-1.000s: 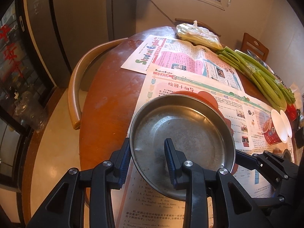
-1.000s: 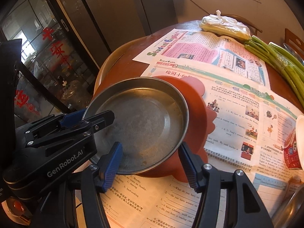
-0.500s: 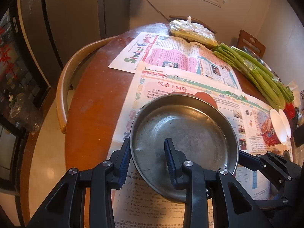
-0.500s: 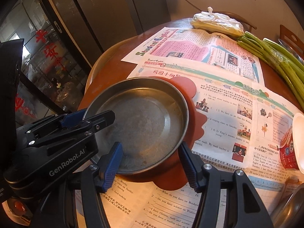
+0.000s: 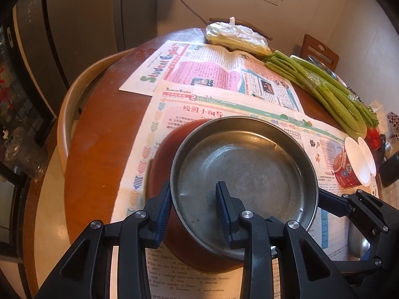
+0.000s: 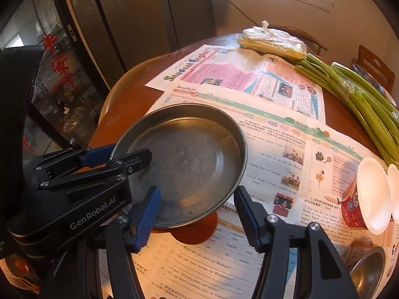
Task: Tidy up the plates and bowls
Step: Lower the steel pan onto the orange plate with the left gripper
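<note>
Your left gripper point(image 5: 193, 208) is clenched on the near rim of the steel plate point(image 5: 245, 172), one pad outside the wall and one inside the dish, and over the last second you have carried that plate across the newspaper point(image 5: 249, 92) toward the left edge of the bench point(image 5: 99, 134). The red plate point(image 5: 174, 134) underneath has shifted with respect to it: a moment ago its scalloped edge showed at the steel plate's far and right side, and now it shows mainly at the left and near side in the left wrist view, with only a small red crescent below the steel rim in the right wrist view. Whether the red plate is travelling with the steel one or lying on the paper, you cannot tell from here. Your right gripper point(image 6: 197, 215) stands released, its pads either side of the steel plate's near rim with a clear gap and nothing pinched. For the task this reads as a mid-carry: the stack is not yet settled. The red cup point(image 6: 351, 209) with its white lids and the steel bowl point(image 6: 369, 269) at lower right wait untouched.
</note>
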